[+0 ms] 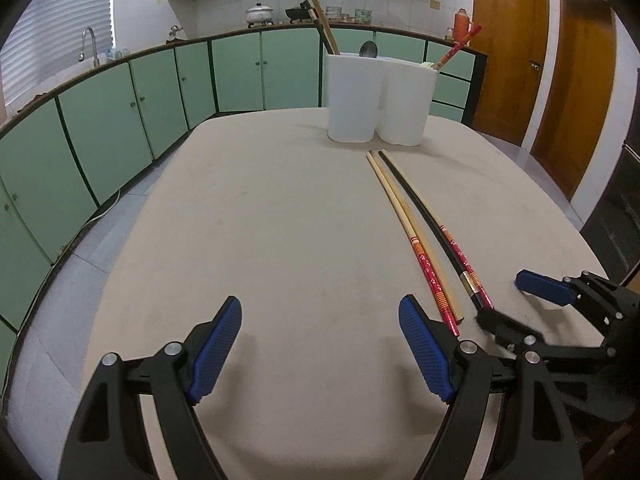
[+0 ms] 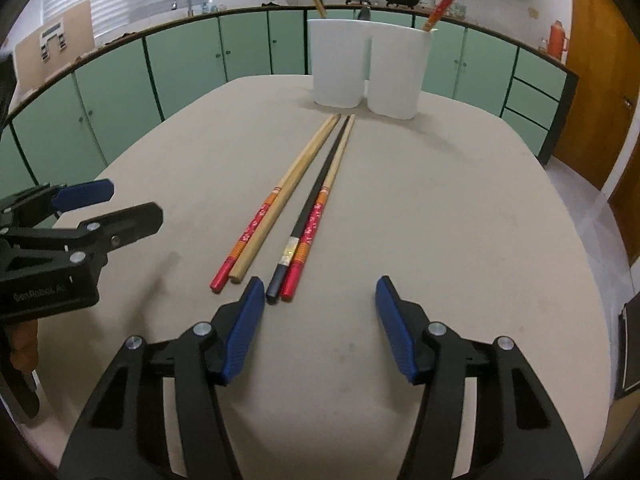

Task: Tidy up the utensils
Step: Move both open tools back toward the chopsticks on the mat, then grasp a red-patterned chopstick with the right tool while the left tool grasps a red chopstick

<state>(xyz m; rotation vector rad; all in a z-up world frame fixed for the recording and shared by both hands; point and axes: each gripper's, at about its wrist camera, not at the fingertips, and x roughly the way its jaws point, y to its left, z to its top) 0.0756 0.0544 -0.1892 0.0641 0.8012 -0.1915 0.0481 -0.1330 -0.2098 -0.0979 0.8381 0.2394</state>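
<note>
Several long chopsticks lie side by side on the beige table (image 2: 460, 220): a red-ended one and a plain wooden one (image 2: 280, 204) on the left, a black one (image 2: 316, 188) and another red-ended one (image 2: 320, 216) on the right. They also show in the left wrist view (image 1: 404, 216). A white two-part holder (image 2: 368, 72) stands at the far end with chopsticks and a spoon in it; it also shows in the left wrist view (image 1: 380, 96). My right gripper (image 2: 320, 330) is open just short of the near ends. My left gripper (image 1: 320, 344) is open and empty, left of the chopsticks.
Green cabinets (image 1: 120, 120) with a counter, sink and pots run behind the table. Wooden doors (image 1: 560, 80) stand at the right. The left gripper shows at the left edge of the right wrist view (image 2: 68, 236).
</note>
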